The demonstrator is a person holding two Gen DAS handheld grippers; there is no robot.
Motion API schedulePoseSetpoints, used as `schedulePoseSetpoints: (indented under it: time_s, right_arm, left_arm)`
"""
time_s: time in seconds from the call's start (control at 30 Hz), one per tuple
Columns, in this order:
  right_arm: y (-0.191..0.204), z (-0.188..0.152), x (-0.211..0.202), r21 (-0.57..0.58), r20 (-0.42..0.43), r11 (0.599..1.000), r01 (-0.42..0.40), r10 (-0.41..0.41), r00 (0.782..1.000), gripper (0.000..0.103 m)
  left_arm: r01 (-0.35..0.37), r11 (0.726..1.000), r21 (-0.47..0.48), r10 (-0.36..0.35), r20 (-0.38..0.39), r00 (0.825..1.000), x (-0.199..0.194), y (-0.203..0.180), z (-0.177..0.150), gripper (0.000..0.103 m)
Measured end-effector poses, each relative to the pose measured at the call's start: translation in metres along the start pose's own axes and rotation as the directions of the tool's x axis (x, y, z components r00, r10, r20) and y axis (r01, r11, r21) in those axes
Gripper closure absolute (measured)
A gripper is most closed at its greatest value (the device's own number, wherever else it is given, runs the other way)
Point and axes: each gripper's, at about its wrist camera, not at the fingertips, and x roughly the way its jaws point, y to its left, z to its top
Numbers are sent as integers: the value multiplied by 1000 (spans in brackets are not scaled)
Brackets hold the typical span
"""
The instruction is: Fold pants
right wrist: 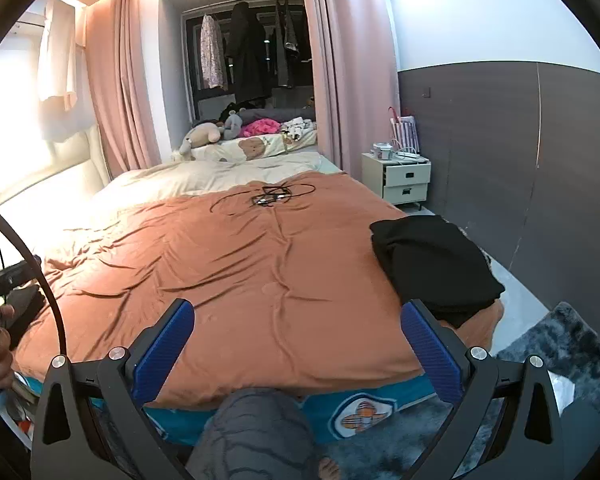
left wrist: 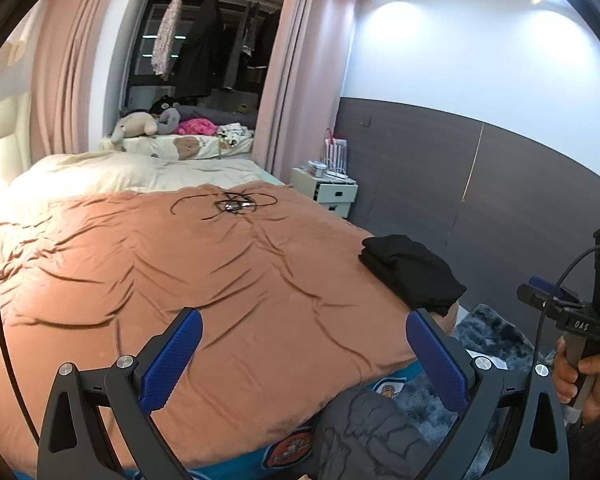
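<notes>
On bed's near right corner, folded black pants (right wrist: 436,264) lie on rumpled orange blanket (right wrist: 260,280). Left gripper (left wrist: 304,356) and right gripper (right wrist: 298,344) hover above blanket, jaws spread, empty. Black cables (right wrist: 268,196) mid-bed; white nightstand (right wrist: 406,178) against grey wall.

Folded pants (right wrist: 436,264) lie on the bedspread (right wrist: 240,280), right of the right gripper (right wrist: 296,344); cables (right wrist: 268,196) far ahead.
</notes>
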Motion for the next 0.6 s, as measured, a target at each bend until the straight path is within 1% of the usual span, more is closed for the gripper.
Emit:
schedulePoseSetpoints:
  time_s: [0.17, 0.27, 0.37, 0.6]
  right_arm:
    - [8, -13, -3, 1, 3, 999, -45, 45, 999, 0]
    - [12, -22, -6, 0, 6, 999, -46, 46, 999, 0]
    - [13, -29, -8, 10, 1, 998, -55, 55, 998, 0]
    - [23, -38, -7, -28, -14, 998, -56, 55, 998, 0]
  left_arm:
    - [-49, 999, 14, 48, 8, 999, -20, 6, -21, 0]
    - [-61, 998, 10, 61, 9, 998, -30, 9, -34, 0]
    - [-89, 996, 15, 89, 8, 996, -40, 12, -47, 0]
    - [-134, 991, -2, 134, 1, 991, -56, 23, -74, 0]
